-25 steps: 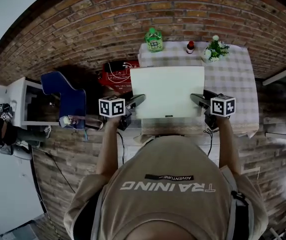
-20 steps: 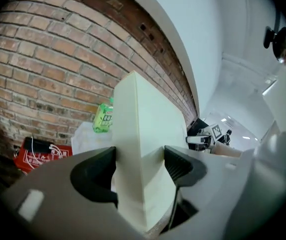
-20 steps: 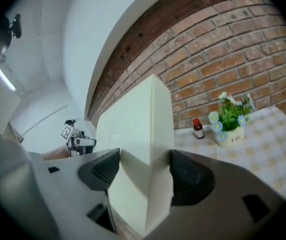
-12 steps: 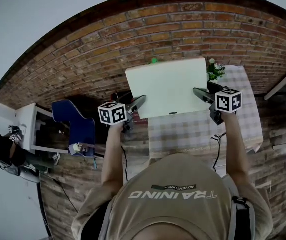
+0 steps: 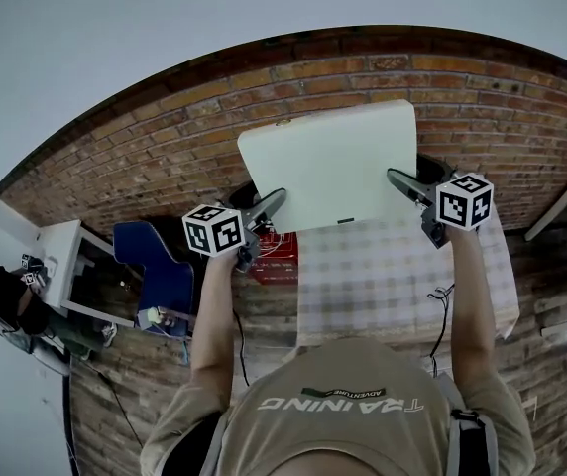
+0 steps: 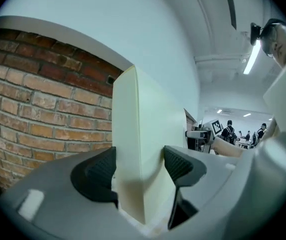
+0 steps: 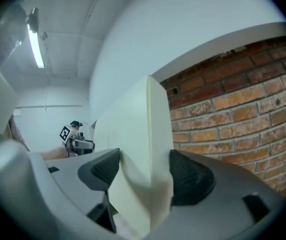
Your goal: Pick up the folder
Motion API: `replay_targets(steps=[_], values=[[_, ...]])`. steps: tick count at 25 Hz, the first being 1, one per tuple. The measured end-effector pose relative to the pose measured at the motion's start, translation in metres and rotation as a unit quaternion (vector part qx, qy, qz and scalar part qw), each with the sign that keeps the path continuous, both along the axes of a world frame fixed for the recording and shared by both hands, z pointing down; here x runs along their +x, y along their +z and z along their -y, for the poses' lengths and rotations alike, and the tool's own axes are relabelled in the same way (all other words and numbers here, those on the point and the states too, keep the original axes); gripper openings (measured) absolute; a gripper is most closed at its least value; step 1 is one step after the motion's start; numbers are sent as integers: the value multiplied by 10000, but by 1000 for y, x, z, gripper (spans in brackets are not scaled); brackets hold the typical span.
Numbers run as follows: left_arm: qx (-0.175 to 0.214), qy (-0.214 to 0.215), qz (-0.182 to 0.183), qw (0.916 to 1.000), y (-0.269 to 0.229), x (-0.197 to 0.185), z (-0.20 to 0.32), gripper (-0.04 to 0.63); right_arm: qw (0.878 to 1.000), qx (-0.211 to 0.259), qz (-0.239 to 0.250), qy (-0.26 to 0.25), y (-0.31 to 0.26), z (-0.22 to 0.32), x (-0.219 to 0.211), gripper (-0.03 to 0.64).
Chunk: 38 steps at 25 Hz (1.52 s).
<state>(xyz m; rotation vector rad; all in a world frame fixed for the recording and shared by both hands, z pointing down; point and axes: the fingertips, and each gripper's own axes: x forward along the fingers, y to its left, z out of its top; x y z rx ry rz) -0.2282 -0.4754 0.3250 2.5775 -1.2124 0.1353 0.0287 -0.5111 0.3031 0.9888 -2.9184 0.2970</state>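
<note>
Two grippers: I have both on the folder, the left gripper at its left edge and the right gripper at its right edge.
Left jaws: clamped on the folder. In the left gripper view the dark ribbed pads press on both faces of the cream board, which stands on edge between them and runs away from the camera.
Right jaws: clamped the same way. In the right gripper view I see the folder's edge pinched between the two pads, with the board rising above them.
Folder: a plain cream-white rectangle held up between the grippers, its broad face toward the head camera, with a small dark mark at the middle of its near edge. In the head view it covers the far end of the surface and part of the brick wall.
Surface: a table under a checked cloth, near of the folder, between the two forearms.
Marker cubes: the left cube and the right cube, each just near of its jaws.
Left of the surface: a red crate just beside it, then a blue chair, then a white cabinet farther left.
Far left edge: a person in dark clothes beside the cabinet.
Behind the folder in both gripper views: brick below, pale wall above.
</note>
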Motion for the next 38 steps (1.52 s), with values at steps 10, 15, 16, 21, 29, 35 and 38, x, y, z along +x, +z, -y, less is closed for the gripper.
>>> replay_targets(steps=[10,15,16,21,29,35,38], values=[[874,26,264,9958,-92,7,3,305,9959,851,268,137,-86,-7,9,296],[1229,72,457,9913,-136,14,-1,304,9922,1176,324,261,-127,-17,16,296],[1274,88,475,9907,-144,14,-2,304,9910,1264,331,303,-135,-20,16,296],[1498,98,562,9871,-174,9,-11,304,9879,1495,200,374,-165,-34,10,296],[1690,72,471,9845,-198,3,-20,305,9869,1549,257,371,-185,-44,5,296],[1759,0,413,9835,-196,-3,-26,304,9864,1580,202,394,-184,-46,-2,296],[1852,-57,456,9816,-198,-5,-28,304,9861,1608,170,380,-183,-45,-4,296]])
